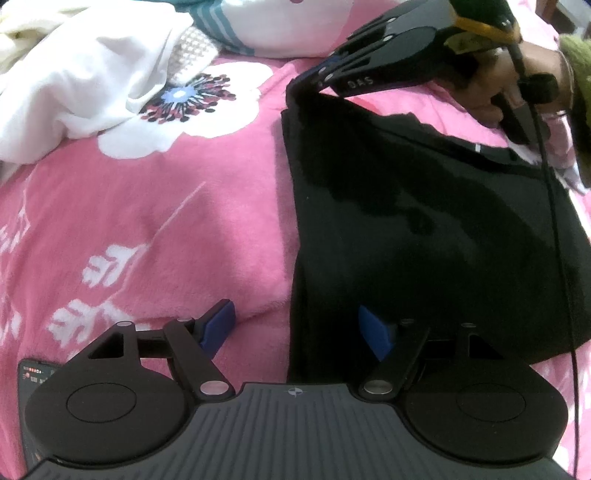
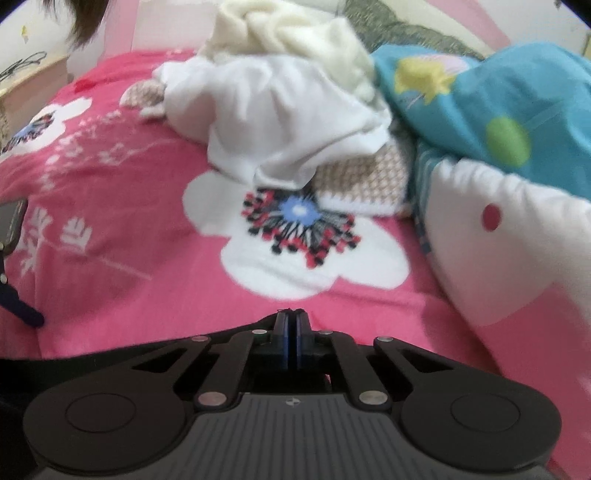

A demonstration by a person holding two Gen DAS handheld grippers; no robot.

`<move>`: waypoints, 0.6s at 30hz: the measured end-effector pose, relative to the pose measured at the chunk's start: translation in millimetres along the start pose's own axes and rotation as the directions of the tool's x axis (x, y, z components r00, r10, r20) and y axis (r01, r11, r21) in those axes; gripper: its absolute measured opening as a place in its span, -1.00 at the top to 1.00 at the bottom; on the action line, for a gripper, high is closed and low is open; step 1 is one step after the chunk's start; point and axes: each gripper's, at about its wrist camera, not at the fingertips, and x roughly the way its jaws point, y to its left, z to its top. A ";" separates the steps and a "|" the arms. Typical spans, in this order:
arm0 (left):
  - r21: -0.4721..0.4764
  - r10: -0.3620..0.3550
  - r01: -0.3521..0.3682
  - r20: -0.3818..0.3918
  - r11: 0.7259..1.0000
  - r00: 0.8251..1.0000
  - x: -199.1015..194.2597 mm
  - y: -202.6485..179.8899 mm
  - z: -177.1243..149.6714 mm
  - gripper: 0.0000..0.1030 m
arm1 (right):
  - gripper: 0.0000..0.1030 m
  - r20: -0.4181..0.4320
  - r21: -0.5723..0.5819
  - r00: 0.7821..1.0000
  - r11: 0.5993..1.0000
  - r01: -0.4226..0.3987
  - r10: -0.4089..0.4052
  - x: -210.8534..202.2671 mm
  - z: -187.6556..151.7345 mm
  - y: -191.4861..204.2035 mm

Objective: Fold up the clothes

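Left tongs [image 1: 297,328] apart astride black garment [image 1: 424,229] edge; right tongs [image 2: 293,325] clamped on its corner.

Blanket [image 1: 147,229] under the left gripper [image 1: 297,328] was pink, printed with white blossoms, one with a blue centre ringed by black and red stamens. Black garment [image 1: 424,236] lay at that gripper's right fingertip. Gripper bodies black, pads blue. Beyond the right gripper [image 2: 293,321]: white cloth [image 2: 280,110], cream knit [image 2: 295,33], a beige-and-white checked piece [image 2: 358,181], a teal quilt [image 2: 517,103] with yellow and green shapes.
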 end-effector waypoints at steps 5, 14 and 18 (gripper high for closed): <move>-0.006 0.001 -0.001 -0.001 1.000 1.000 0.8 2.5 1.0 -0.44 | 0.95 0.008 -0.024 1.000 0.999 0.022 -0.022 6.8 1.5 1.5; 0.072 0.032 -0.032 0.001 0.997 0.999 3.7 -5.1 -3.7 -0.45 | 0.92 -0.004 -0.011 0.998 0.998 0.064 -0.064 42.6 -16.4 8.2; 0.083 0.036 -0.035 -0.003 0.996 0.999 5.6 -6.3 -3.2 -0.46 | 0.70 0.023 0.230 0.996 0.970 0.074 -0.081 37.9 -13.9 -17.7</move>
